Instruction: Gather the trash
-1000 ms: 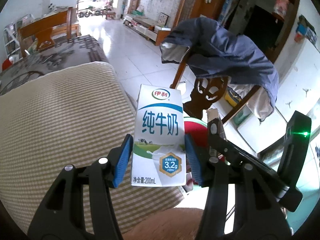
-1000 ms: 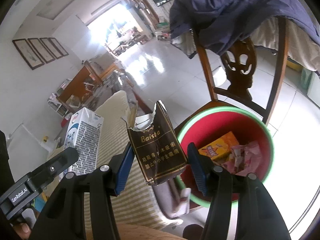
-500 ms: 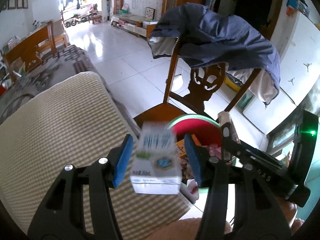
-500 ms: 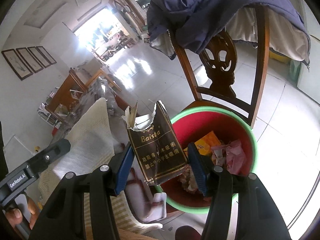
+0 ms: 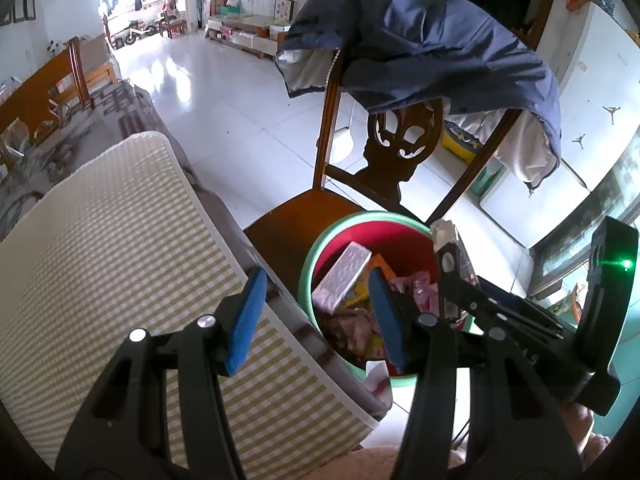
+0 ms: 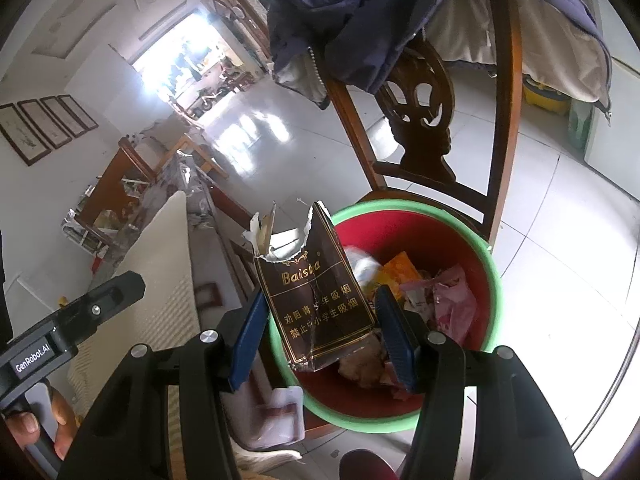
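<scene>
Two tools are in play: the left tool [image 5: 312, 316] hangs with its blue pads spread wide and nothing between them, over the near rim of the bin, while the right tool [image 6: 320, 332] grips one torn brown cigarette pack [image 6: 316, 296] upright above the same bin. One wooden chair [image 5: 384, 168] carries one dark blue jacket [image 5: 424, 48] draped over its back, and on its seat stands the one bin [image 6: 494, 280], red inside with a green rim. Beside the chair lies one checked yellow-and-white cushion [image 5: 104, 256], whose edge runs under the left tool. Inside the bin, one milk carton [image 5: 342, 276] lies tilted against the wall nearest the cushion, touching one orange-yellow box [image 5: 362, 288]; pink wrappers [image 6: 452, 300] and other crumpled scraps, too jumbled to count, fill the rest. From the right wrist view the carton is blurred.
</scene>
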A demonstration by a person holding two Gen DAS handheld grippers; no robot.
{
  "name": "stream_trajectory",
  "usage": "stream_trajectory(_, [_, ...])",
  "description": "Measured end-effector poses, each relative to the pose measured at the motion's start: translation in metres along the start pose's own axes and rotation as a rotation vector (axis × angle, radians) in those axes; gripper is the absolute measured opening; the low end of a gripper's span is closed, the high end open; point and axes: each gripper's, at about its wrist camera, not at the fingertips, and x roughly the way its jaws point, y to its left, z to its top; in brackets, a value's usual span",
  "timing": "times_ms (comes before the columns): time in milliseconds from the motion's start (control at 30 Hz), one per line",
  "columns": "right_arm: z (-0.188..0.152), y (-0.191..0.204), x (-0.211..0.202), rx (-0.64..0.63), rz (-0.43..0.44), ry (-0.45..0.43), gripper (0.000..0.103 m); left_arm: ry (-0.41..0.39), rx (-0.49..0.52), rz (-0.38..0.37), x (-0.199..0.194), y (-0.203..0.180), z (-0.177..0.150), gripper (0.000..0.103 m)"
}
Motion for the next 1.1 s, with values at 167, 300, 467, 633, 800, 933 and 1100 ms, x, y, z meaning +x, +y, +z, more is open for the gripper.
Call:
stream_trajectory(167, [-0.002, -0.001, 0.01, -0.001, -0.031, 0.02, 0.059, -0.004, -0.03, -0.01, -0.001, 0.008, -0.002, 0.051])
stream_trajectory(300, [-0.006, -0.004, 0.014, 0.023, -0.05, 0.026, 0.072, -0.015, -0.048, -0.014, -0.008, 0.017, -0.005, 0.06])
stream_trajectory(467, [-0.009, 0.006, 0.01, 0.011, -0.06, 0.025, 0.072, -0.031, -0.092, -0.016, -0.018, 0.036, -0.015, 0.066])
stream_trajectory(633, [-0.006, 0.039, -0.005, -0.057, -0.053, -0.023, 0.073, -0.076, -0.136, 0.017, -0.039, 0.07, -0.033, 0.086])
stream_trajectory(800, [0.002, 0.093, -0.017, -0.157, -0.001, -0.071, 0.074, -0.148, -0.226, 0.078, -0.075, 0.128, -0.056, 0.086])
stream_trajectory(933, [0.006, 0.148, -0.034, -0.226, 0.095, -0.149, 0.08, -0.271, -0.25, 0.179, -0.108, 0.165, -0.074, 0.094])
stream_trajectory(1100, [-0.01, 0.209, -0.033, -0.28, 0.187, -0.273, 0.095, -0.409, -0.319, 0.265, -0.135, 0.203, -0.1, 0.098])
